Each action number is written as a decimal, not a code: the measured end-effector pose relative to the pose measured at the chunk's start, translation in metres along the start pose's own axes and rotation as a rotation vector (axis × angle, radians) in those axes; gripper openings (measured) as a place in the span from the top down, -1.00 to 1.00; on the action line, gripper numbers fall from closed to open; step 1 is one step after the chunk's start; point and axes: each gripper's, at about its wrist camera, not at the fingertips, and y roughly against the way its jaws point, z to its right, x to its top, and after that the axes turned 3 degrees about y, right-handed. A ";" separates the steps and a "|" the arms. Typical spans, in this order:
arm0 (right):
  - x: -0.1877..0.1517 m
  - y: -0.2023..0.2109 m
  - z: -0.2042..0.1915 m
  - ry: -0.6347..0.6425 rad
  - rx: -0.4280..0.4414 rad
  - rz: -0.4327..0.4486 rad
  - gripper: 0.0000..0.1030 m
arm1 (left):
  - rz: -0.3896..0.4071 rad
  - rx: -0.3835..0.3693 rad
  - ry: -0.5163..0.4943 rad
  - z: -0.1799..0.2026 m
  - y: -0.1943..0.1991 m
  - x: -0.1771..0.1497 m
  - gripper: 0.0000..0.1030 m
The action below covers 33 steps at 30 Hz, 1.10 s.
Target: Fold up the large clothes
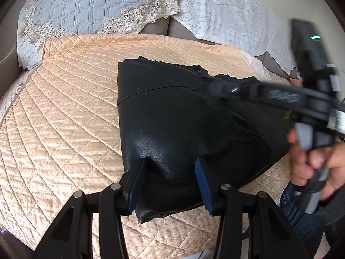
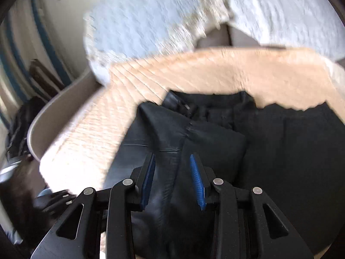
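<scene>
A black leather-like garment lies folded on the peach quilted cover. My left gripper is at its near corner. The pads pinch a thick fold of the leather, which puckers at the left pad. My right gripper comes in blurred from the right, held by a person's hand, and hovers over the far part of the garment. In the right wrist view the right gripper has its jaws apart above the garment, with a seam running below the gap and nothing pressed between the pads.
Behind the peach cover lie a blue-grey quilted cover with lace trim and a white lace cover. A rounded beige edge bounds the seat at left, with dark items beyond it. Blue jeans show at lower right.
</scene>
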 end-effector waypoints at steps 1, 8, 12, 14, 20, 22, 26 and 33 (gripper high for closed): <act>-0.003 -0.007 0.006 -0.012 -0.005 -0.012 0.45 | -0.001 -0.008 0.001 -0.001 0.001 0.001 0.07; -0.014 0.003 0.028 -0.059 -0.033 0.015 0.77 | 0.005 -0.077 0.077 -0.018 0.011 0.025 0.07; 0.003 0.010 0.024 -0.070 -0.024 0.025 0.77 | 0.063 -0.061 0.069 -0.022 -0.004 0.065 0.07; 0.015 0.009 0.027 -0.081 -0.015 0.042 0.77 | 0.073 -0.043 0.061 -0.023 -0.020 0.084 0.07; 0.015 -0.024 0.051 -0.122 -0.049 -0.024 0.78 | -0.034 -0.042 0.056 -0.025 -0.086 0.110 0.06; 0.014 -0.024 0.052 -0.118 -0.048 -0.029 0.78 | -0.047 -0.030 0.028 -0.020 -0.097 0.105 -0.02; 0.018 -0.010 0.046 -0.102 -0.070 -0.034 0.78 | -0.030 -0.033 0.033 -0.021 -0.090 0.104 -0.02; -0.024 0.059 0.010 -0.040 0.078 0.044 0.77 | 0.049 -0.105 0.006 -0.006 -0.014 0.063 -0.01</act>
